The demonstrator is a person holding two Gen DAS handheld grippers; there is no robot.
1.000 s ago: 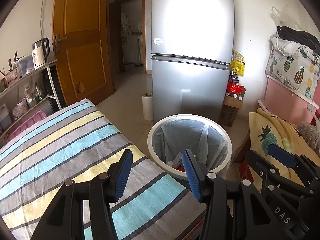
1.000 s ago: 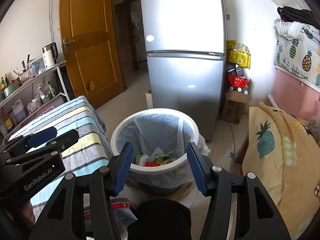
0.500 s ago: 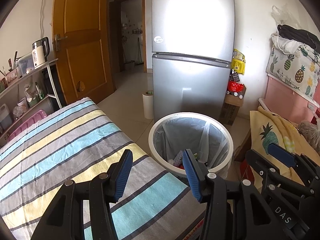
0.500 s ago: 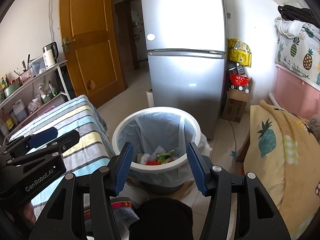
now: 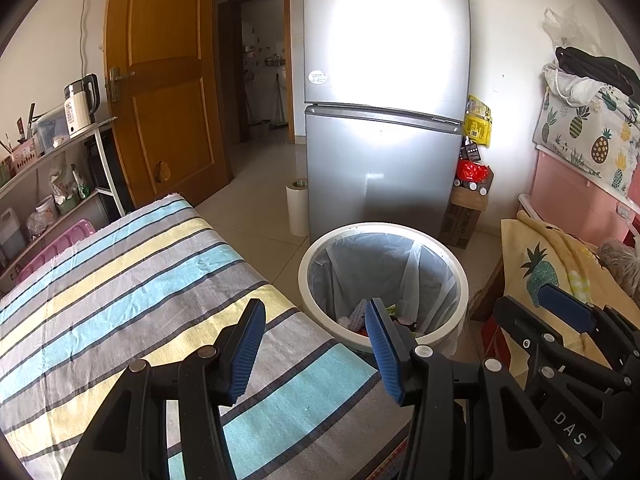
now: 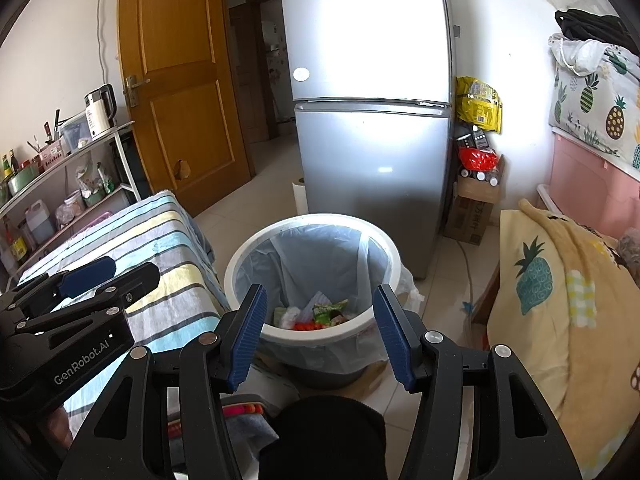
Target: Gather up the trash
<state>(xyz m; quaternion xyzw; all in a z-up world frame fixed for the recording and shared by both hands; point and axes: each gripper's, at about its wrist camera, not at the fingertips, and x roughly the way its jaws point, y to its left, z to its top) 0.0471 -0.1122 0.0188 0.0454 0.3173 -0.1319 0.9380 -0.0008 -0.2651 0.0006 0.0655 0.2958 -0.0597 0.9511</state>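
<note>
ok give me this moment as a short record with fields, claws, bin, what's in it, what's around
left claw: open, nothing held, over the striped cloth next to the bin
right claw: open, nothing held, pointed at the bin
trash bin: white rim, clear liner, on the floor in front of the fridge
bin contents: wrappers and red scraps at the bottom
nearby: paper roll beside the fridge, pineapple blanket on the right

Black claw [image 5: 314,346], ribbed blue pads [image 5: 249,350]
</note>
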